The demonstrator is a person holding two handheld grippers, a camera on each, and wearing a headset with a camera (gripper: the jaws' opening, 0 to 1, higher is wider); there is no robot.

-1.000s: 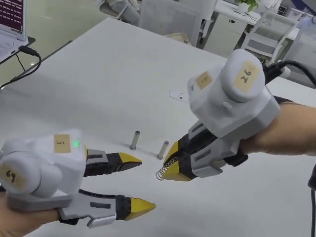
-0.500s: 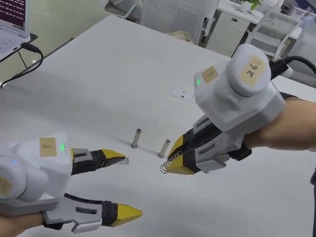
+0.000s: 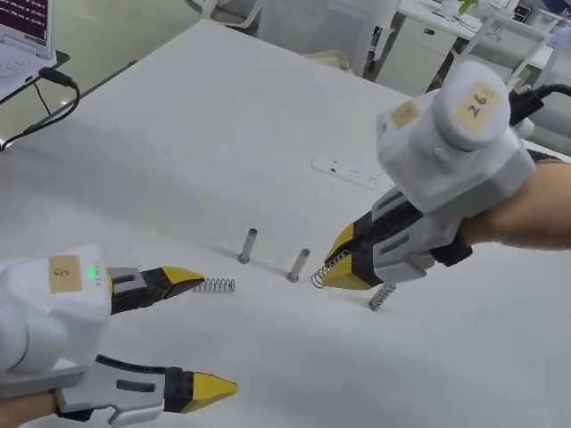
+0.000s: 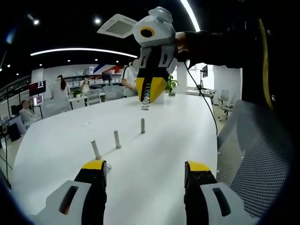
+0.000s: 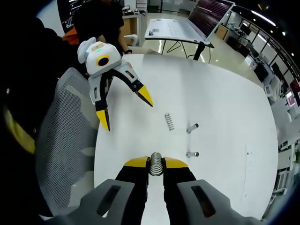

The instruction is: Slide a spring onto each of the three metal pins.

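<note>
Two bare metal pins (image 3: 247, 245) (image 3: 298, 265) stand upright on the white table (image 3: 178, 143). A third upright piece (image 3: 382, 296) to their right carries a spring's coils; it also stands in the left gripper view (image 4: 142, 125). One loose spring (image 3: 214, 285) lies flat beside the left gripper's upper tip. My right gripper (image 3: 342, 272) is shut on another spring (image 3: 326, 269), whose free end hangs just right of the nearer pin. That held spring (image 5: 156, 164) sits between the shut jaws. My left gripper (image 3: 210, 333) is open and empty.
A flat white strip (image 3: 352, 172) lies on the table beyond the pins. A laptop (image 3: 22, 36) with a black cable (image 3: 45, 107) stands off the far left edge. Chairs and cabinets are behind the table.
My left gripper has pulled back to the left, uncovering the loose spring on the table. The right gripper has shifted up and right with its spring, exposing the coiled upright piece.
</note>
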